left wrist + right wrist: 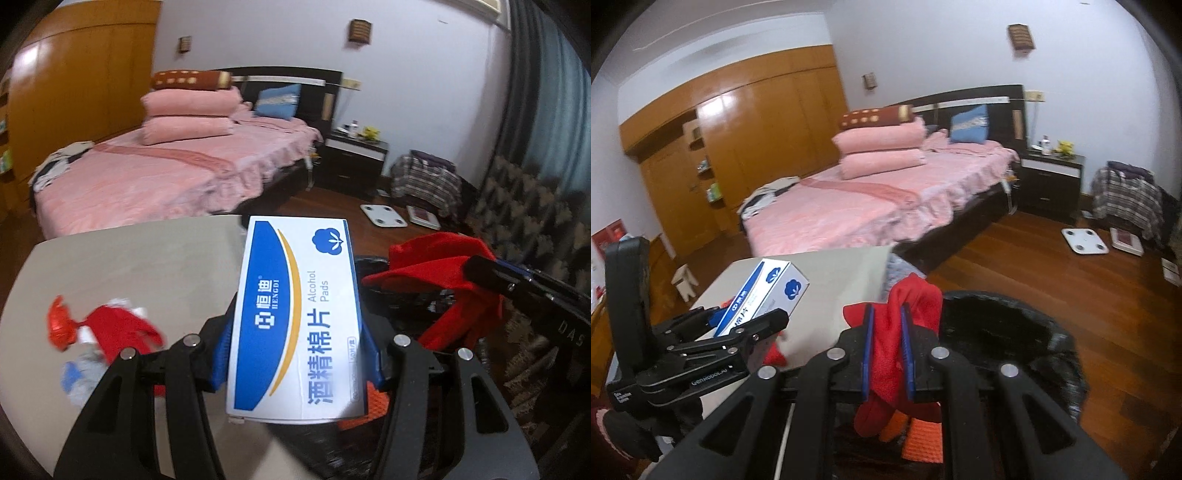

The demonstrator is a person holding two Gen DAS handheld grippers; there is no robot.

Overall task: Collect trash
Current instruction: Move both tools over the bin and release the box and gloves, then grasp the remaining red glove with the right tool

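Clamped between left gripper (297,354) pads: alcohol pads box (295,317), poking toward twelve o'clock over table edge (129,236). Pinched tight in right gripper (888,354): red wrapper (905,332), black-lined bin (1015,332) at two o'clock. Risk: loose wrapper snagging, missing bin; box slipping, landing beside rim.

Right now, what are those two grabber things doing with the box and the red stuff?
A person is tidying up trash with a grabber in each hand. The left gripper is clamped on a blue and white alcohol pads box. The right gripper is shut on a red rag, next to a black-lined trash bin. More scraps remain on the table.
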